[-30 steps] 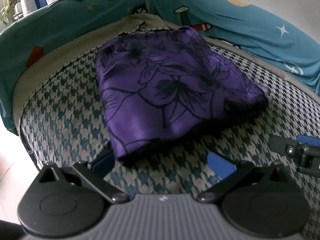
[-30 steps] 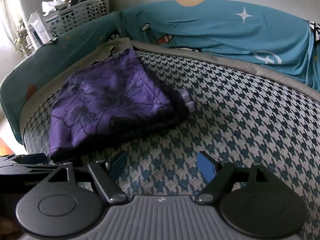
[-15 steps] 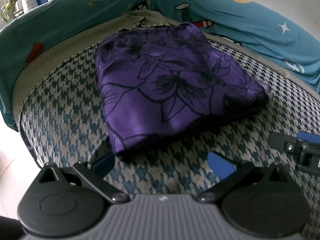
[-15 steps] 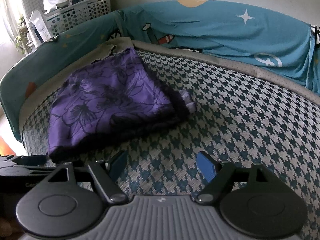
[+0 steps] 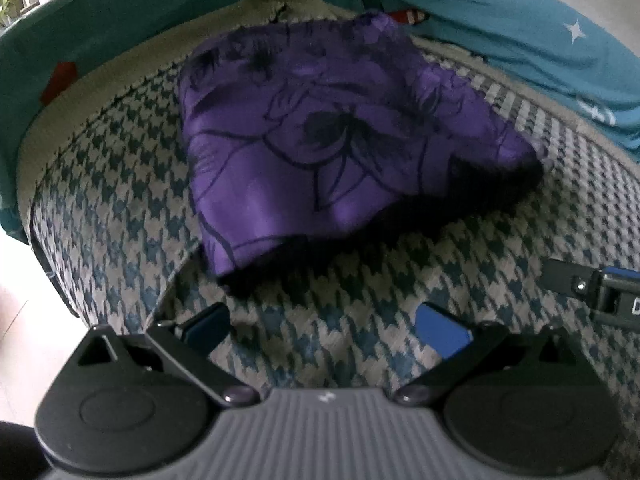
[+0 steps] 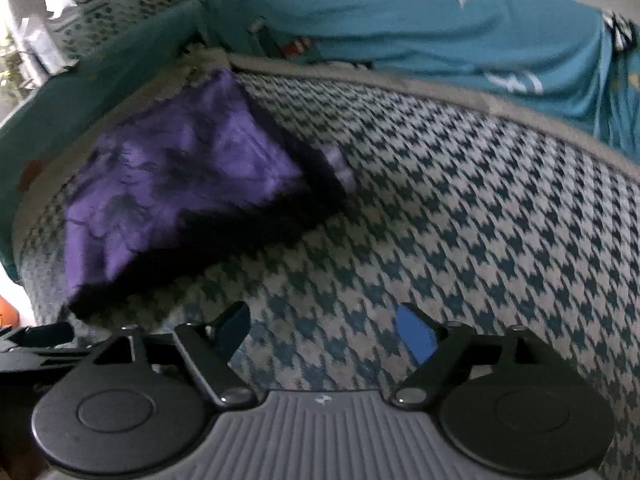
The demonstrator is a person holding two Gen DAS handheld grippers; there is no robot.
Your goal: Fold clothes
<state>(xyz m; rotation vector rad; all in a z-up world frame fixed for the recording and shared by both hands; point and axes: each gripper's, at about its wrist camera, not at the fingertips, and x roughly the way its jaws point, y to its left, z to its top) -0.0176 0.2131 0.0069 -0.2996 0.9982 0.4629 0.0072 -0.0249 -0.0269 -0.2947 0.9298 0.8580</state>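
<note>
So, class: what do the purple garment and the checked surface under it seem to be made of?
Purple garment: probably thin satin-like woven cloth; it shows soft sheen and limp folds. Checked surface: seemingly coarse, matt woven upholstery; the houndstooth pattern looks grainy and dull.

Purple floral garment (image 6: 180, 184) smeared by motion blur in right wrist view, print unreadable. Right tool (image 5: 600, 296) cut by left view's right edge. White basket (image 6: 120, 20) blurred, contents indistinct. Left tool (image 6: 36, 344) mostly cut off.
</note>
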